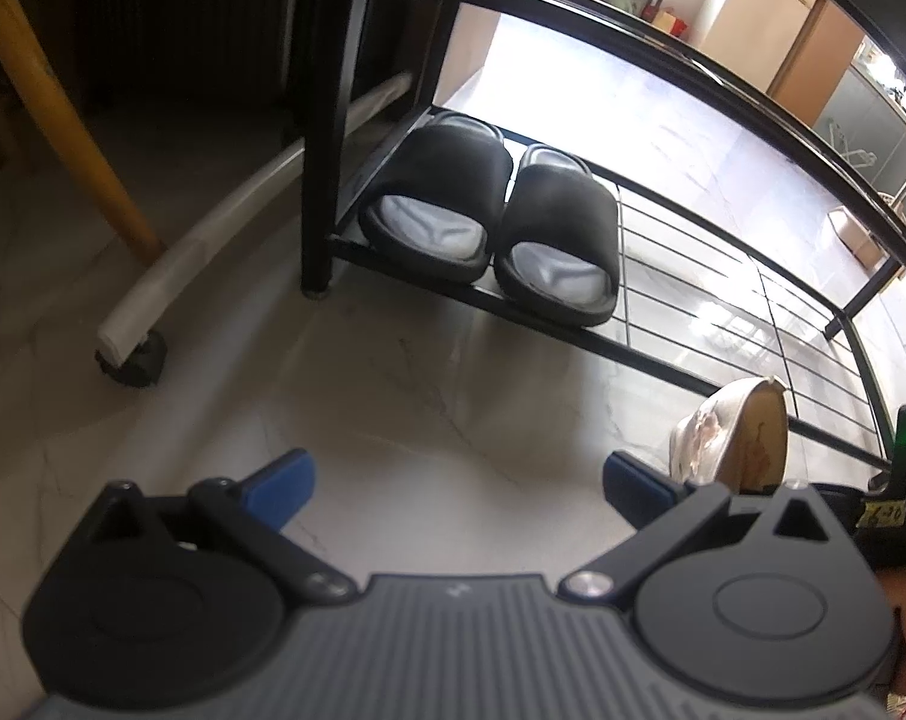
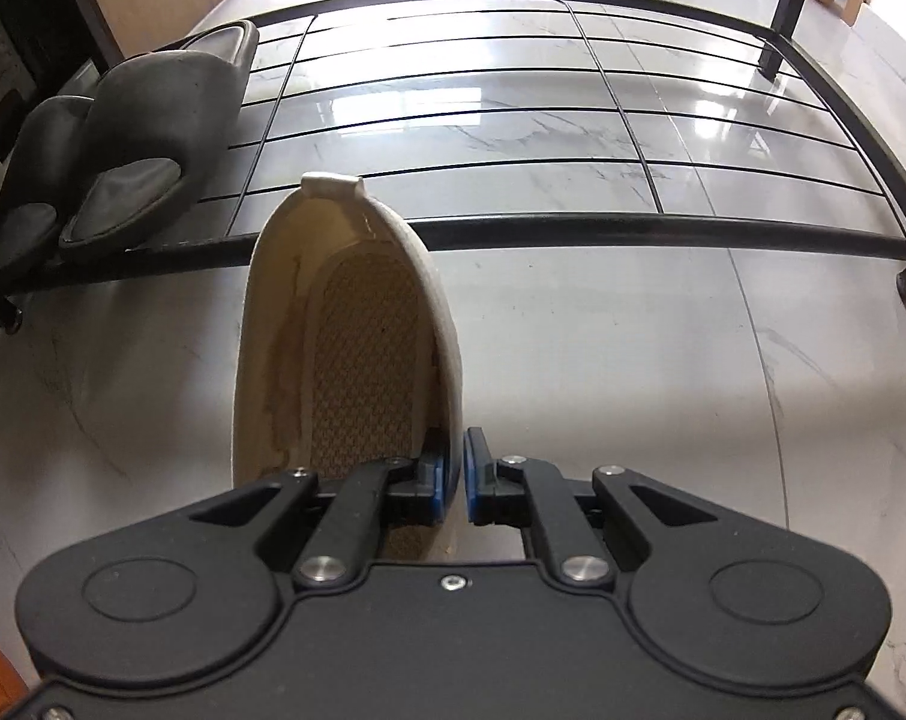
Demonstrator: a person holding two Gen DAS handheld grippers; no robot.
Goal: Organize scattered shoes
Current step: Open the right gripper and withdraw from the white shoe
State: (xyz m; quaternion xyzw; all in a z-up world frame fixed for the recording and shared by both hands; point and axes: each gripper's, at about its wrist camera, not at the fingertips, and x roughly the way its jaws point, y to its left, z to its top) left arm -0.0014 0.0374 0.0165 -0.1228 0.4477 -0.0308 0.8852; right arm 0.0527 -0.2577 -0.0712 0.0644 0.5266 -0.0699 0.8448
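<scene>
Our right hand-held gripper (image 2: 458,480) pinches the side wall of a cream shoe (image 2: 345,330) above the floor (image 2: 633,360) before the rack (image 2: 633,228), while our left hand-held gripper (image 1: 456,483) hangs spread wide, empty.

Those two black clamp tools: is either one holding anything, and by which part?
The right gripper holds a cream fabric slip-on shoe, jaws pinched on its side wall near one end. The left gripper holds nothing; its jaws stand open.

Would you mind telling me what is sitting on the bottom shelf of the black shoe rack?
A pair of black slippers sits at the left end of the rack's bottom shelf. The other wires there are bare. The upper tier's surface is out of view.
</scene>
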